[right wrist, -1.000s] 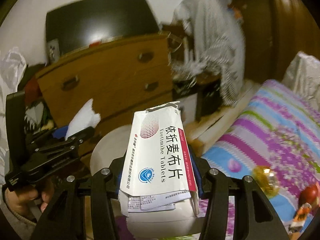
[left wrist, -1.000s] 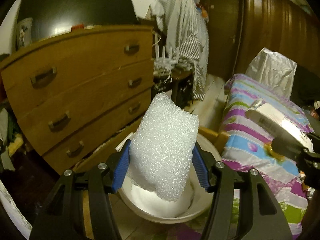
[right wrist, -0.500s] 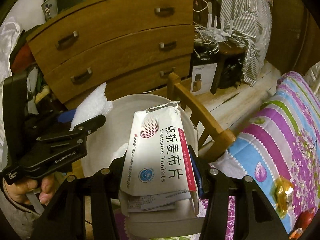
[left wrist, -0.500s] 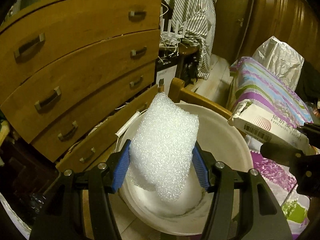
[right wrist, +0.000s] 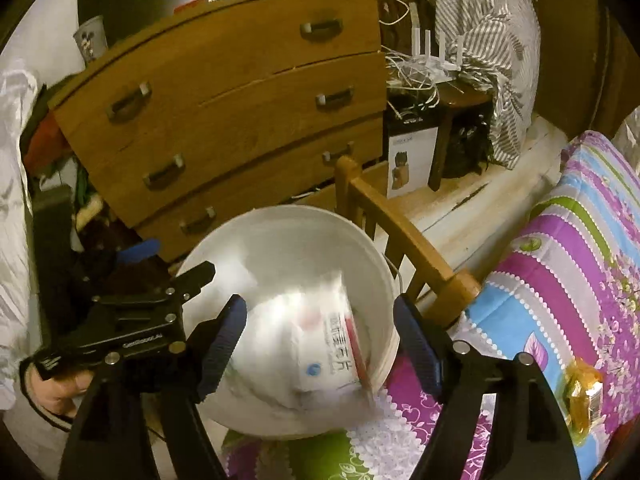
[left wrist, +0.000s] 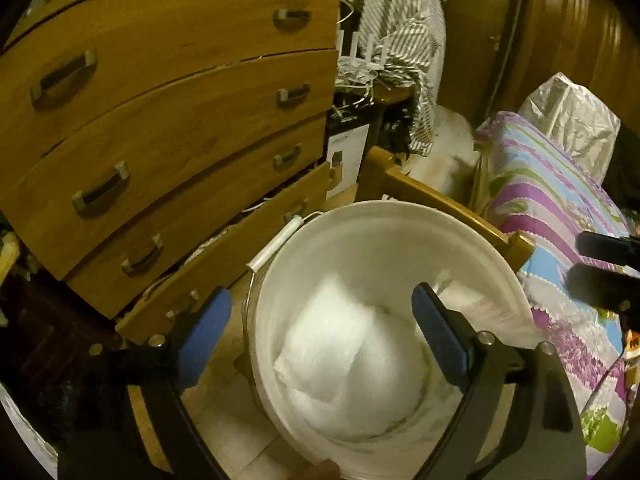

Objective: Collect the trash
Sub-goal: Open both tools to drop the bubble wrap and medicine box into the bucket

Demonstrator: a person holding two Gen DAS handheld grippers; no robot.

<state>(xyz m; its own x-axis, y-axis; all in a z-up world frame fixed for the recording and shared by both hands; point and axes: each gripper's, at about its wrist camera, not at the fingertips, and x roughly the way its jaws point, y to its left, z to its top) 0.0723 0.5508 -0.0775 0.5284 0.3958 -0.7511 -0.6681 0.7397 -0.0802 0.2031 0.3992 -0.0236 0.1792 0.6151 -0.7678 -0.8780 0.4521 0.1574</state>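
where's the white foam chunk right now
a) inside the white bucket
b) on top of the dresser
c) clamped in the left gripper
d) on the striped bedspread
a: the foam chunk lies loose inside the white bucket, with the left gripper open above it, its pads clear of the foam.

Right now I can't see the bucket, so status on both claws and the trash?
Both claws just opened, empty. Foam and tablet box in white bucket. Nothing in the way.
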